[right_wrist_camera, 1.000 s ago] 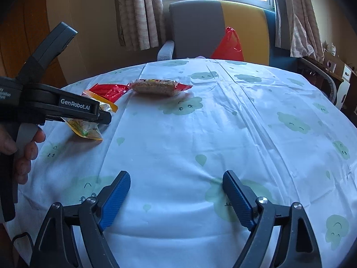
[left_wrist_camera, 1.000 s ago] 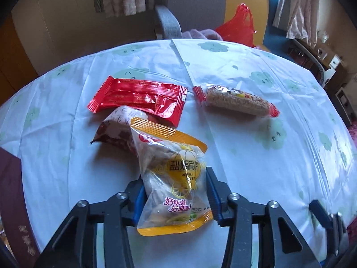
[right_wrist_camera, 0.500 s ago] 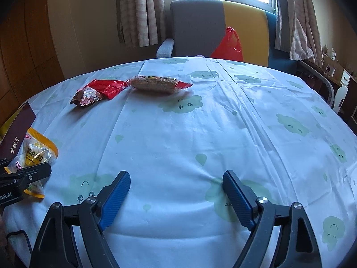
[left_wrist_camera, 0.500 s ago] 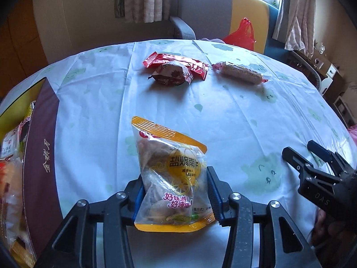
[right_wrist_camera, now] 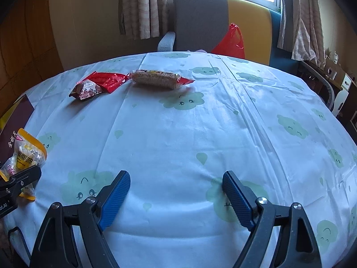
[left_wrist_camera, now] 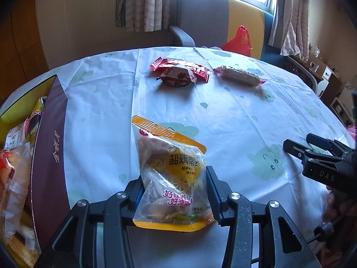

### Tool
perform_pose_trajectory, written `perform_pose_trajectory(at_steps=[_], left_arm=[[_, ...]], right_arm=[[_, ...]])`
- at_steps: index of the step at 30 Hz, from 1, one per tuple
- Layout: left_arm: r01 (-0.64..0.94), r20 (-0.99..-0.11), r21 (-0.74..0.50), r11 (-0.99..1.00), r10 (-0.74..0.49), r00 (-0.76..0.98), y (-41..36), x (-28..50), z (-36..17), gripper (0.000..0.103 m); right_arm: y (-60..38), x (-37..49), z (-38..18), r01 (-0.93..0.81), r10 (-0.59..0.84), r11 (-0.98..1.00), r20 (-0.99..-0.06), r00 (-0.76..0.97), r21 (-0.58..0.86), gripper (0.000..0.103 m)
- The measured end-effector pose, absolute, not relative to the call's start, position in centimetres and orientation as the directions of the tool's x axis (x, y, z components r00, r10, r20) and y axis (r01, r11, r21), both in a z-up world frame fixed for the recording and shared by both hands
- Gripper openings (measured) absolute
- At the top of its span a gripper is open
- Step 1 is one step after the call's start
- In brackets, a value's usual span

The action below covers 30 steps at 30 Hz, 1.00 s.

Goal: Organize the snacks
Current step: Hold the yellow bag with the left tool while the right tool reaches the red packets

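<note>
My left gripper (left_wrist_camera: 175, 192) is shut on a clear snack bag with orange edges (left_wrist_camera: 169, 172), held above the near part of the table; the bag also shows at the left of the right wrist view (right_wrist_camera: 24, 156). A maroon box with a yellow inside (left_wrist_camera: 48, 156) holding several snacks stands just left of it. Far across the table lie a red wrapper (left_wrist_camera: 185, 67), a brown round snack (left_wrist_camera: 176, 78) on top of it, and a cereal bar (left_wrist_camera: 239, 77). My right gripper (right_wrist_camera: 176, 192) is open and empty above the tablecloth.
The round table has a white cloth with green cloud prints (right_wrist_camera: 200, 134). A grey and yellow armchair (right_wrist_camera: 212, 22) with a red plastic bag (right_wrist_camera: 231, 42) stands behind it. Curtains and a window are at the back, shelves at the right.
My left gripper has pulled back toward the near left with the orange-edged bag, away from the other snacks. The box has come into view beside it. The right gripper has stayed still.
</note>
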<state>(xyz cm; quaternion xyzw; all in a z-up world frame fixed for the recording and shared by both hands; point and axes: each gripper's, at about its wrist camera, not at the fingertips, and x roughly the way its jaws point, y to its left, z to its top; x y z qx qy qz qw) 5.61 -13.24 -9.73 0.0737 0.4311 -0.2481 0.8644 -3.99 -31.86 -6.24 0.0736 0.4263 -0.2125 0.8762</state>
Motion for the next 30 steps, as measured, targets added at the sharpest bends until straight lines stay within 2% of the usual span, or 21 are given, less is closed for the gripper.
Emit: perform_pose_trajectory(at_steps=[2, 7, 17, 25, 30], left_arm=[[0.494, -0.777, -0.091, 0.865, -0.372, 0.508, -13.1, 5.6, -9.8, 0.048], [0.492, -0.770, -0.090, 0.866, -0.373, 0.517, -13.2, 5.4, -9.8, 0.048], [0.466, -0.758, -0.157, 0.871, -0.409, 0.508, -12.4, 5.7, -9.7, 0.047], [0.449, -0.759, -0.188, 0.874, -0.419, 0.498, -12.2, 5.7, -9.6, 0.047], [0.450, -0.757, -0.185, 0.873, -0.419, 0.501, -12.2, 5.6, -9.7, 0.047]], right_arm=[[-31.6, -3.2, -5.7, 0.392, -0.271, 0.919, -0.789, 0.551, -0.042, 0.076], [-30.5, 0.2, -3.1, 0.262, -0.179, 0.965, -0.770, 0.613, -0.016, 0.069], [-28.7, 10.5, -1.6, 0.043, -0.088, 0.996, -0.768, 0.635, -0.079, 0.069], [-28.0, 16.9, -1.9, -0.031, -0.056, 0.995, -0.772, 0.633, -0.097, 0.069], [-28.2, 21.3, -2.7, -0.081, -0.034, 0.992, -0.807, 0.589, -0.101, 0.070]])
